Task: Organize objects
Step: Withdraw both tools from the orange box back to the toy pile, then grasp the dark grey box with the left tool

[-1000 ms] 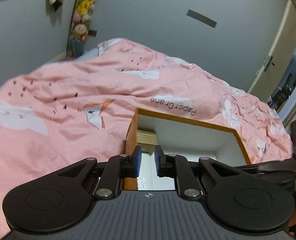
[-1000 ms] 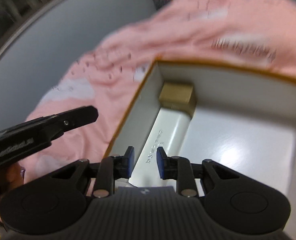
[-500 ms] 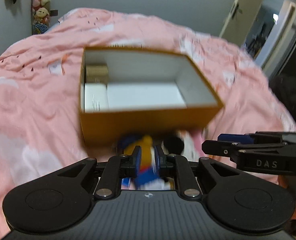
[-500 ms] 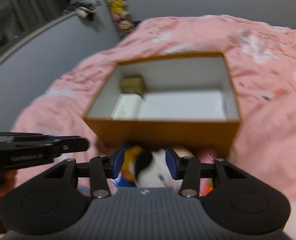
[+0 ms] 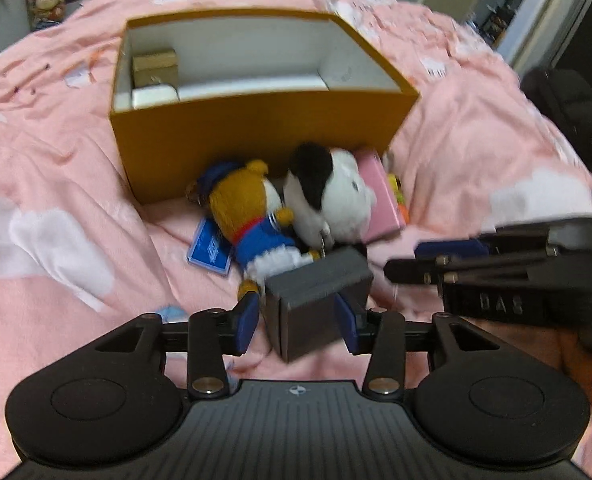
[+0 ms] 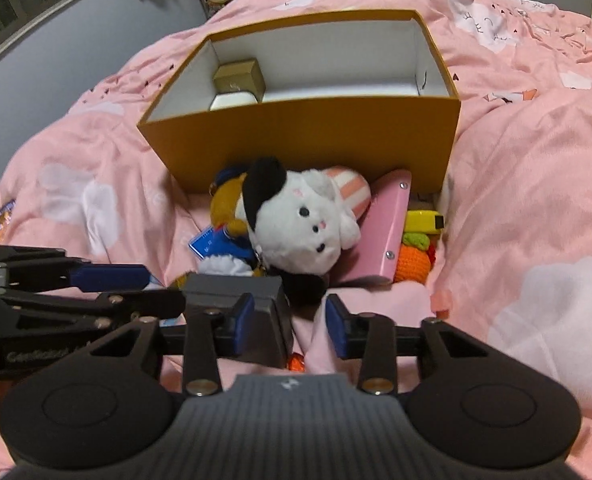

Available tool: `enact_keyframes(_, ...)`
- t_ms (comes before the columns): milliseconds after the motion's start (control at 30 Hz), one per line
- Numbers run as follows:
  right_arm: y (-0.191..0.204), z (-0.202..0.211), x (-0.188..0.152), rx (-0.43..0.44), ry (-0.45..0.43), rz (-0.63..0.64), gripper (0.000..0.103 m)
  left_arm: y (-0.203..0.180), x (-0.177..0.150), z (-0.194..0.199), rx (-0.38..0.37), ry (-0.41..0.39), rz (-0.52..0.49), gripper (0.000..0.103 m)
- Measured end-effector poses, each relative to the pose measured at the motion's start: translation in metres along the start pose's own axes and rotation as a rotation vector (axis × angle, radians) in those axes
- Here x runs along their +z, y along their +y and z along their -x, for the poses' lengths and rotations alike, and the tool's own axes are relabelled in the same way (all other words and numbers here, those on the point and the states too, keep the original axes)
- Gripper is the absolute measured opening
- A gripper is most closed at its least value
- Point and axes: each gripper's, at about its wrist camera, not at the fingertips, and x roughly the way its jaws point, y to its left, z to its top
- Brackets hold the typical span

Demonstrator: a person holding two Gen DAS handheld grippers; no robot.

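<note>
Left hand-held gripper (image 5: 298, 322) pitched downward, jaws opening astride grey box (image 5: 316, 300); right hand-held gripper (image 6: 289, 324) alongside, closing, empty.

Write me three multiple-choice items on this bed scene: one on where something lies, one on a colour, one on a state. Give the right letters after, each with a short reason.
1. Where does the small gold box lie?
A. inside the big open box, in a far corner
B. on the blanket beside the toys
C. between the right gripper's fingers

2. What colour is the outside of the big open box?
A. pink
B. mustard yellow
C. grey

3. How do the fingers of the left gripper stand to the grey box?
A. clamped shut with nothing between them
B. spread, one on each side of it
C. far above it, pointing at the ceiling

Answers:
1. A, it sits on the white floor of the box by the far wall.
2. B, its near wall shows that colour in both views.
3. B, the blue fingers flank the box while the jaws are opening.
</note>
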Motion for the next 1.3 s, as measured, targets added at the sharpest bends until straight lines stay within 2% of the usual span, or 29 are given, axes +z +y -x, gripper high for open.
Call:
enact_keyframes(67,0.0,-0.007,-0.002,-0.015,0.025,0.015,0.026,0.001,-0.004,-0.01,-0.01,0.027,0.001,0.052)
enact_keyframes(200,0.001,-0.023,-0.006,-0.079,0.039,0.059,0.026,0.007,-0.013,-0.025,-0.006,0.032,0.01,0.052)
enact_keyframes(400,0.004,-0.029,-0.006,-0.05,0.022,0.092,0.027,0.002,-0.016,-0.035,-0.052,-0.002,-0.022,0.053)
enact_keyframes(533,-0.001,-0.033,-0.006,-0.057,0.036,0.072,0.027,0.0,-0.014,-0.039,-0.05,-0.039,-0.025,0.054)
enact_keyframes(700,-0.005,-0.035,-0.006,-0.07,0.043,0.049,0.027,0.003,-0.01,-0.046,-0.082,-0.064,0.004,0.064)
enact_keyframes(867,-0.007,-0.033,-0.007,-0.072,0.04,0.031,0.027,0.002,-0.01,-0.046,-0.087,-0.077,0.007,0.065)
enact_keyframes(967,-0.012,-0.035,-0.006,-0.103,0.044,0.004,0.026,-0.001,-0.008,-0.049,-0.101,-0.085,-0.001,0.066)
enact_keyframes(1300,-0.024,-0.027,-0.007,-0.108,0.032,-0.071,0.026,-0.005,-0.014,-0.036,-0.145,-0.143,-0.046,0.044)
